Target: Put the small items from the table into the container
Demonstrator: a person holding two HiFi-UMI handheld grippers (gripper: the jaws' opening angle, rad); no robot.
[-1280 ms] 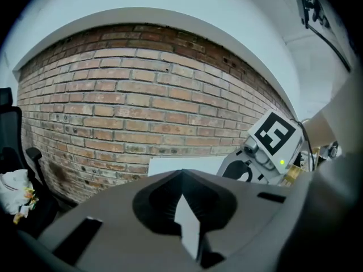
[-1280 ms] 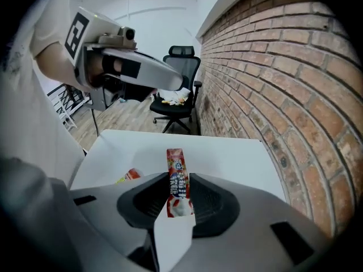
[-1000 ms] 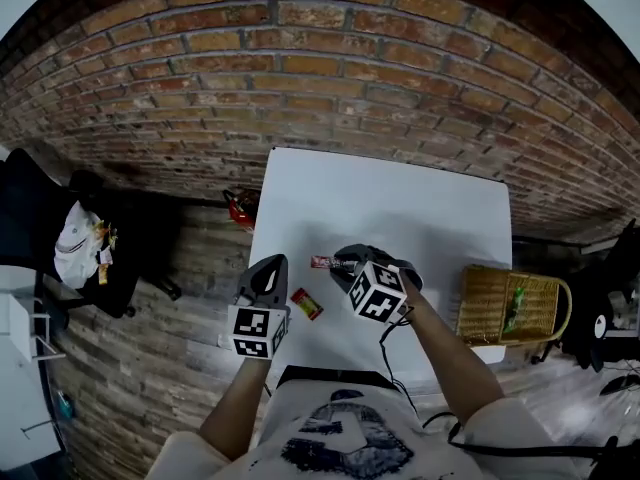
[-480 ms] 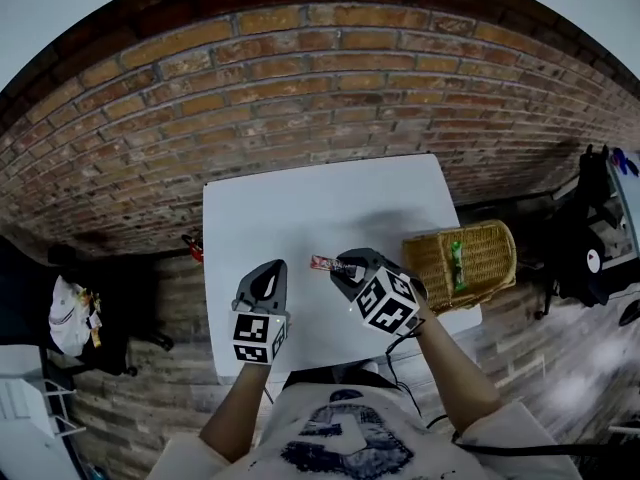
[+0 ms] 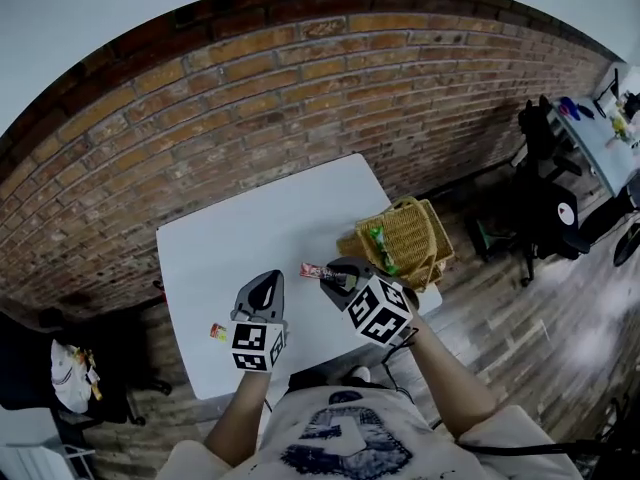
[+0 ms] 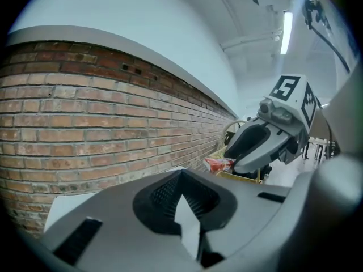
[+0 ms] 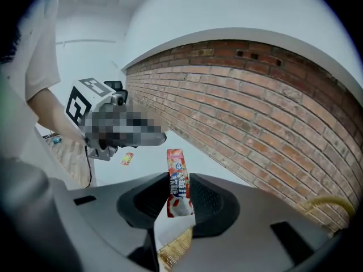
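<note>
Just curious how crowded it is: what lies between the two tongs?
Nothing: the head view shows only bare white table between the left tongs and the right tongs holding a red packet.

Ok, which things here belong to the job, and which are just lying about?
Job: snack packet in the right gripper's jaws; small packet on the white table; wicker basket, green item inside.
Lying about: black chair with a white bag; far desk.

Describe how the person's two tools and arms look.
Both the left tool and right tool are grey teardrop-shaped shells with dark ribbed insides, each carrying a white cube of black square markers. A black cable trails from the right one. The person wears a white short-sleeved shirt with a dark print.
</note>
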